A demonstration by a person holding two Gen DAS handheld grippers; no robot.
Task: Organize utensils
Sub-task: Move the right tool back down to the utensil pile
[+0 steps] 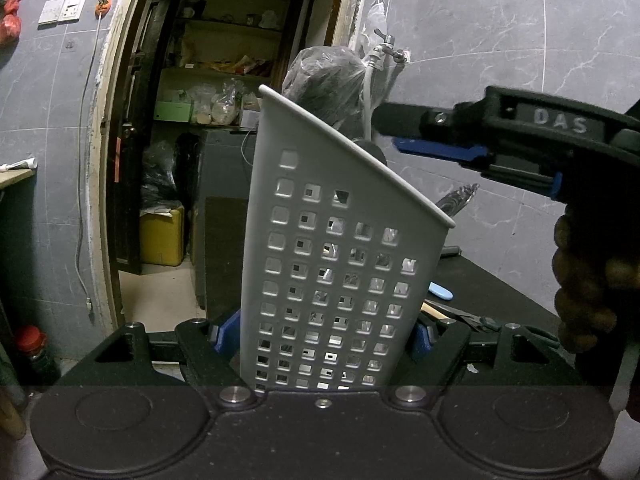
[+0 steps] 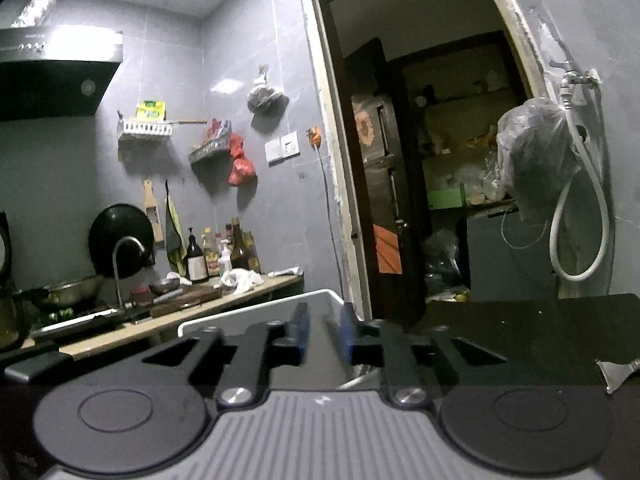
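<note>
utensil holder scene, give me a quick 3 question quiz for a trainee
1. True or false: the left gripper clamps the white perforated utensil holder.
2. Which gripper hovers above the holder's rim: A left, B right?
3. Fill in: the light blue handle lies on the dark ____.

Key: 1 true. 2 B, the right gripper, fingers a narrow gap apart, nothing visible between them. 3 table.

Walls: grey marbled tile (image 2: 248, 40), switch plate (image 2: 282, 146) at 10 o'clock of doorway | Doorway (image 2: 432, 160): open, worn cream frame, cluttered shelves (image 1: 224, 72) behind | Range hood (image 2: 60, 76): 10 o'clock | Counter (image 2: 168, 320): wooden, bottles (image 2: 224, 252) standing | Tap with hose (image 2: 576, 184): 2 o'clock.
</note>
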